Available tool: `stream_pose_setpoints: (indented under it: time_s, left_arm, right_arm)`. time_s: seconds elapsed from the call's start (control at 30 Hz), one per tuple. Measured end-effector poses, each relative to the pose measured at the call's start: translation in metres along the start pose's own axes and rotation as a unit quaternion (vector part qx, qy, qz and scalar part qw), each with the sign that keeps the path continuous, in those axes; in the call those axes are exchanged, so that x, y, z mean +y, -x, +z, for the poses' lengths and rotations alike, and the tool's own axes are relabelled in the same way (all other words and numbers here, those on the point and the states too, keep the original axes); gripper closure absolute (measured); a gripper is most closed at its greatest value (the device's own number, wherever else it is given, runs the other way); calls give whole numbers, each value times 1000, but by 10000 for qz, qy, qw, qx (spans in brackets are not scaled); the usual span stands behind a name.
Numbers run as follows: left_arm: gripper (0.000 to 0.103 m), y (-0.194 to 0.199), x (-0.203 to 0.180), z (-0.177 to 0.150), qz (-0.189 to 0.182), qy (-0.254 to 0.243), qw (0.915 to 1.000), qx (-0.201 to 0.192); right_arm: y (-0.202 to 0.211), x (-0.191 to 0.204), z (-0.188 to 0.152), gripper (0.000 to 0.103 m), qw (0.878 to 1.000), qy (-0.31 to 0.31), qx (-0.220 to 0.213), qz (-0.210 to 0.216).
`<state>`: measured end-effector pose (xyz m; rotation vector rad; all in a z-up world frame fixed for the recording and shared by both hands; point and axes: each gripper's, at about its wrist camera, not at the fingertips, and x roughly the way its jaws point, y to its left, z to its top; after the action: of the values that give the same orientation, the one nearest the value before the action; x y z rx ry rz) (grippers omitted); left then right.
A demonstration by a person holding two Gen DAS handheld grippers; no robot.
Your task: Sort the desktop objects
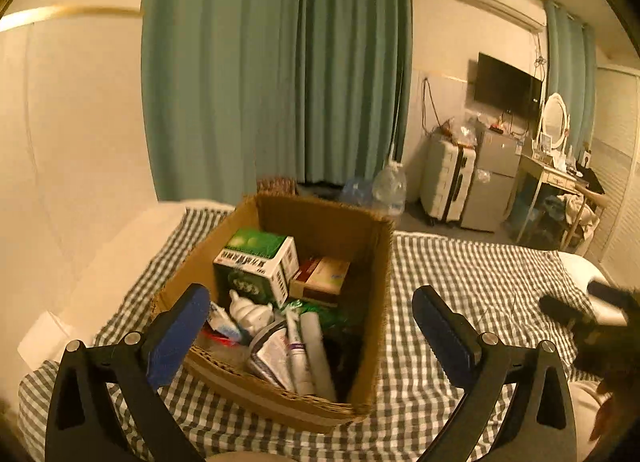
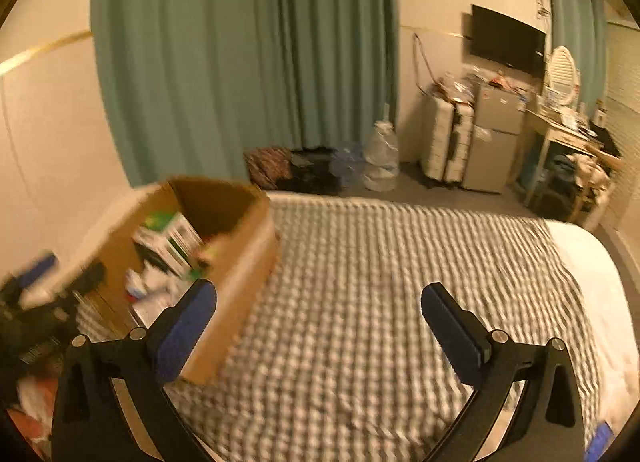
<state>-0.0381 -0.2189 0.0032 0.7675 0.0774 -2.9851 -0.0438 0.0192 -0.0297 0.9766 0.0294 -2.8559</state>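
**Grippers spread wide over the sorting box**

Left gripper (image 1: pixel 311 316) stands fully spread and empty above the open brown cardboard box (image 1: pixel 382 262) on the grey-and-white checked bedspread (image 1: pixel 472 274). Right gripper (image 2: pixel 319 314), equally wide and empty, faces bare bedspread beside the box. Inside lie a green-and-white carton (image 1: pixel 256 262), white tubes (image 1: pixel 304 350) and a white bottle (image 1: pixel 250 310). Risk: crowded contents may cause a closing finger to snag a neighbouring item or the box wall.

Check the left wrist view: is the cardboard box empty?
No, the cardboard box holds a green-and-white carton, tubes and other small packages.
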Motion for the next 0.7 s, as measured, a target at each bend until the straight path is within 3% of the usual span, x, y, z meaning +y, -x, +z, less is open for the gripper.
stream_pose_setpoints:
  time_s: [0.17,0.37,0.7]
  left_arm:
    - [0,2,-17,-1,91,-52,9999,101]
    - [0,-9,-21,-7,137,130,9988,446]
    - [0,-12,-28,-13,100,-43,9987,504]
  right_arm:
    - [-2,-15,-23,0,9996,-148,224,-41]
    - [-4,-19,-26,0,9995,-211,242,-26]
    - [-11,-18,-29,0,9993,-208,323,-24]
